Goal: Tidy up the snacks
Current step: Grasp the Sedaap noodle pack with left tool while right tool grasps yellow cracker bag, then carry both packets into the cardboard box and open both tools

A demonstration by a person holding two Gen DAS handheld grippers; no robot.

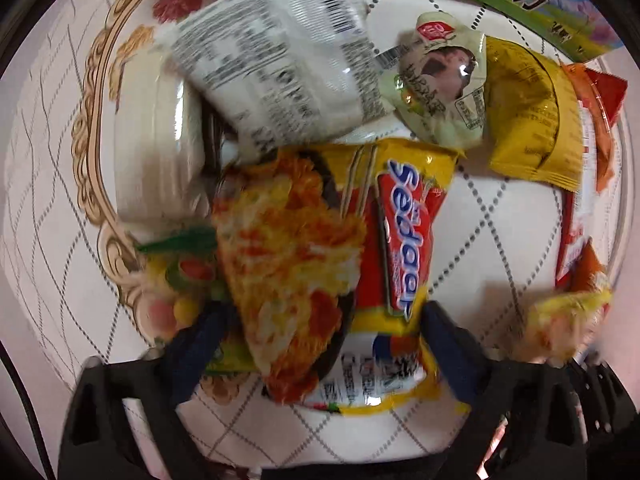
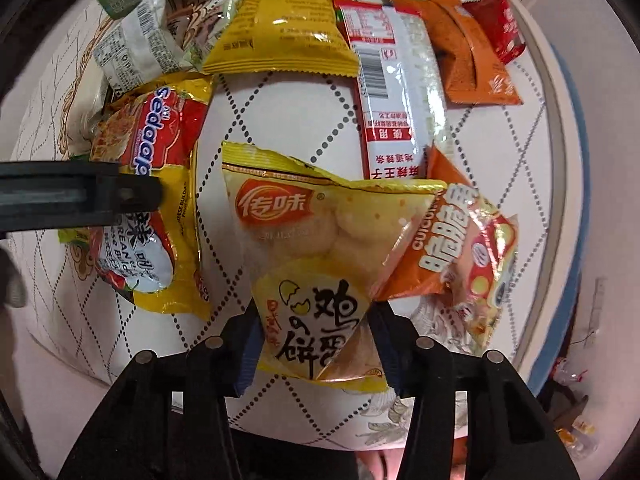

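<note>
Both grippers point straight down over a white surface (image 2: 280, 104) printed with a dotted diamond pattern and strewn with snack packets. The left gripper (image 1: 320, 344) hangs over a yellow and red Sedaap noodle packet (image 1: 360, 240), which lies flat between its blue-padded jaws; the jaws stand wide on either side of the packet's lower end, and the blurred left wrist view does not show whether the pads press it. To the right, the right gripper (image 2: 316, 344) has its jaws drawn in on a yellow egg biscuit bag (image 2: 320, 240), gripping its lower end from both sides. An orange snack bag (image 2: 460, 248) lies just beside it, tucked partly beneath its right edge.
</note>
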